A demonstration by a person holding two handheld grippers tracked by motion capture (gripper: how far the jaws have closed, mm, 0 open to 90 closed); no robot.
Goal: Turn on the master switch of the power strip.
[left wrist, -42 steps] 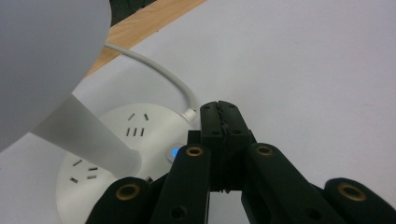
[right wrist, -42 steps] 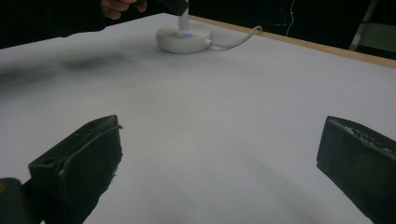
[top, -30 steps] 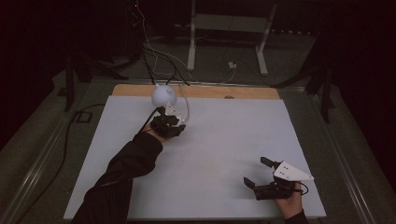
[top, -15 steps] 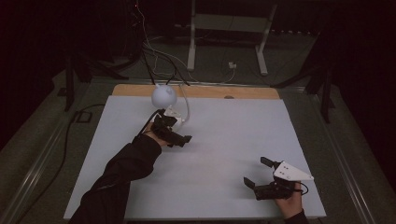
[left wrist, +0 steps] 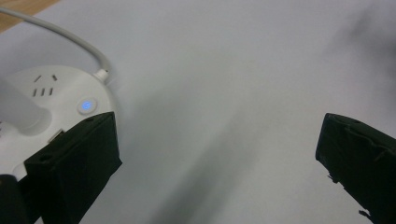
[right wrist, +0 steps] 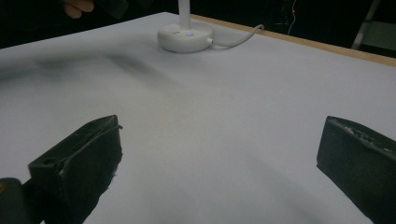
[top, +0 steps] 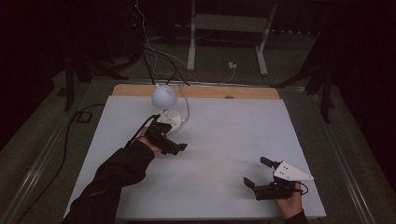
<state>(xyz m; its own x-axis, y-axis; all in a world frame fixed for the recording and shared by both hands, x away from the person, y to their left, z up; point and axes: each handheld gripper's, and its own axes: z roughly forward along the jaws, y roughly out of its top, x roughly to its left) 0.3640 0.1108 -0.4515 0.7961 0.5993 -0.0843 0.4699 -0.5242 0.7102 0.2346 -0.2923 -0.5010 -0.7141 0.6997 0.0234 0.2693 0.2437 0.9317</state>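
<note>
Left gripper (top: 180, 147) is hovering over the white table (top: 224, 140), just beside the lamp base (top: 167, 120), its jaws having just been opening and now standing wide apart with nothing between them. In the left gripper view the base (left wrist: 51, 105) is lying beside one jaw, its blue button (left wrist: 86, 105) glowing and its cord (left wrist: 60, 37) running off beyond. Right gripper (top: 258, 173) is resting low on the table, well apart from the lamp, jaws spread and empty; its view is showing the base (right wrist: 184, 37) far ahead.
</note>
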